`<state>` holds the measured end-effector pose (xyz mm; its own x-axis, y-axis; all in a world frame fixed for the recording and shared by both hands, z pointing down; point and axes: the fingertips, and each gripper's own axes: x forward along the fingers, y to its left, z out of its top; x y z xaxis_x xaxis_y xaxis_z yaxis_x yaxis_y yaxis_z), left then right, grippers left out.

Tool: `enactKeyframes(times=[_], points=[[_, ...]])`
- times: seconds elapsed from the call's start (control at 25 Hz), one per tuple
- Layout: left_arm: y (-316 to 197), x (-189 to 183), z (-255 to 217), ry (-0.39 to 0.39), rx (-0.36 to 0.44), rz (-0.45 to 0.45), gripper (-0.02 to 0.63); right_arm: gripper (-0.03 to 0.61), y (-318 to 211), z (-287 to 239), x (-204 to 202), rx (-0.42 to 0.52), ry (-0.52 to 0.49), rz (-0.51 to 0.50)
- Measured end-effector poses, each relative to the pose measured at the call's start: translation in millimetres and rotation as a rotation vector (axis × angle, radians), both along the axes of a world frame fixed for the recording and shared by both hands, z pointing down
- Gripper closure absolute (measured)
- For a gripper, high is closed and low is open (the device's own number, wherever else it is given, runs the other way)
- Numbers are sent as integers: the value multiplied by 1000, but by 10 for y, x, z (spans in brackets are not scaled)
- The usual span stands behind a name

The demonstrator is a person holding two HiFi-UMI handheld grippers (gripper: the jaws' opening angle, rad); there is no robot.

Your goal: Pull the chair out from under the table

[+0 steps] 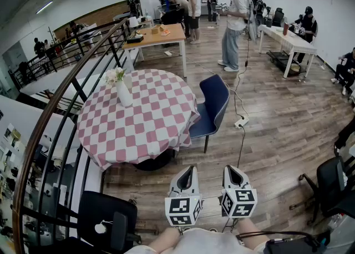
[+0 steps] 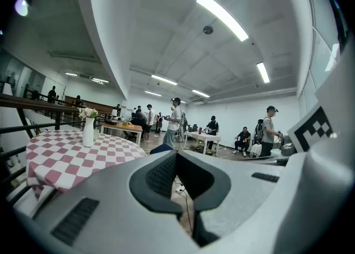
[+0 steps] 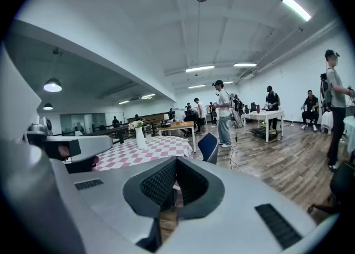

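A dark blue chair (image 1: 211, 107) stands at the right side of the round table (image 1: 138, 115), which wears a red-and-white checked cloth; its seat is tucked partly under the cloth's edge. The chair (image 3: 209, 147) also shows past the right gripper's jaws, and its back (image 2: 161, 148) peeks over the left gripper. My left gripper (image 1: 188, 171) and right gripper (image 1: 231, 170) hang side by side low in the head view, well short of the chair. Both are shut with nothing between the jaws.
A white vase of flowers (image 1: 121, 87) stands on the table. A black railing (image 1: 72, 89) curves along the left. A white power strip and cable (image 1: 241, 122) lie on the wood floor beyond the chair. Black office chairs (image 1: 105, 220) sit near left and right. People stand by far tables.
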<state>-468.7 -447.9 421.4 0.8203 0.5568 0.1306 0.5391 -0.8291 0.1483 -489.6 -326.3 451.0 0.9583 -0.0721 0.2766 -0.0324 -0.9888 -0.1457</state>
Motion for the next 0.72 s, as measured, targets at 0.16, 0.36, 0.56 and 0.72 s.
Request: enactKeyframes(times=[0.16,0.36,0.56,0.72], points=[[-34,27,37,-9,2,4,611,563,-49,27,15,-6,-3,0],[-99,94,72,-17,6,11,611,563,-94,78,72,-2,-15,10],[-211,223,114,-23,17,23,611,563,-159,123,189,12,-19,34],[-281,326,131,-23,23,43,611,563,-217,117,250,10,-14,57]])
